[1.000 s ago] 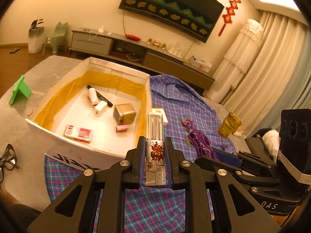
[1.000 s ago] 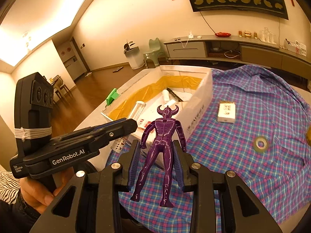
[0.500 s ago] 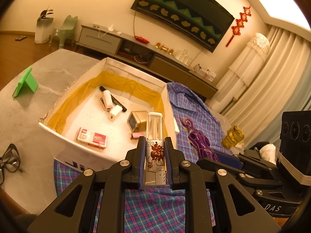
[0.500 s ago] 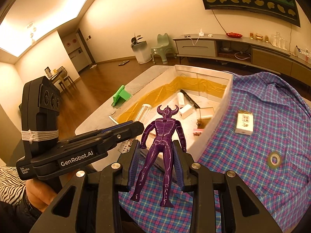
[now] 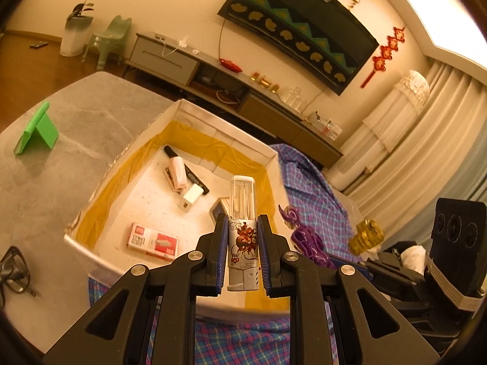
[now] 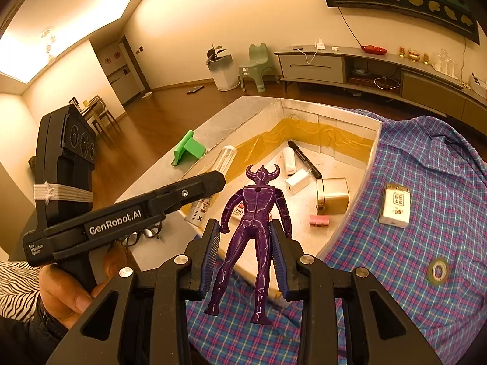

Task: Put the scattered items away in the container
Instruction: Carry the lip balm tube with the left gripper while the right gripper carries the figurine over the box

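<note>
We find the left gripper (image 5: 242,255) clenched on a clear-capped tube (image 5: 242,213) above the white box (image 5: 274,155), near its front edge; the right gripper (image 6: 246,255) grasps a purple figure (image 6: 257,222) over the box's front corner.

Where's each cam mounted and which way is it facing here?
Left wrist: on the left gripper, angled down into the white box; it clamps a lighter.
Right wrist: on the right gripper, facing the box; it clamps a purple figure; left hand visible.
Shared: box, stapler, plaid cloth.
</note>
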The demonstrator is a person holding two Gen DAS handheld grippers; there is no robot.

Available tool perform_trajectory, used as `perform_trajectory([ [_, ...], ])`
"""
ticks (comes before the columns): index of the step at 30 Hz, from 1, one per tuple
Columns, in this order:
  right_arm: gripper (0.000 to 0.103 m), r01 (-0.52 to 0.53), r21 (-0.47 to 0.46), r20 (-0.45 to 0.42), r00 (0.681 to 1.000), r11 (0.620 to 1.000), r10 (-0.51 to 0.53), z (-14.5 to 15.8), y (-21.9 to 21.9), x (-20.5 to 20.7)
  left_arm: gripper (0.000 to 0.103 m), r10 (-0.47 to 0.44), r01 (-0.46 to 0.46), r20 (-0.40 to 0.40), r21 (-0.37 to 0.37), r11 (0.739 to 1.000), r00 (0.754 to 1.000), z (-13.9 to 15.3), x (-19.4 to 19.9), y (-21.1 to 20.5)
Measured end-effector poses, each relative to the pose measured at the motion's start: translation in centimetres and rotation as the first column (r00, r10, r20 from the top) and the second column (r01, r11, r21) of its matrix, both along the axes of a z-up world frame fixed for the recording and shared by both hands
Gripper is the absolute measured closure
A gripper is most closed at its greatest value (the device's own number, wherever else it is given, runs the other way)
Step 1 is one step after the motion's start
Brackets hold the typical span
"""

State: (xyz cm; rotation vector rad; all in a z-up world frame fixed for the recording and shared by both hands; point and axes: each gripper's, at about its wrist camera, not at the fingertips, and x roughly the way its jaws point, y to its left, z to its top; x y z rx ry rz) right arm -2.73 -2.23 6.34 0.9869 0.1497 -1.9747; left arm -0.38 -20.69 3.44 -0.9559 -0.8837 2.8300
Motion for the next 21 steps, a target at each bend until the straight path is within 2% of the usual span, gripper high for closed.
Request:
perform_trajectory([
  [11,0.068,0.008,0.059,0.029,1.000,0.998,-0.010,-1.5,-2.3,-3.1,0.084,0.036,-0.037,0.036,0.024,0.999,0.999,-0.3,-3.6,-2.8],
  [21,0.068,-0.022,0.131,0.040,0.999,0.991,0.017,-2.8,-4.8,-5.2,0.084,0.040,-0.043,0.118,0.022,0.999,0.992,-1.1,-6.3,-4.1],
])
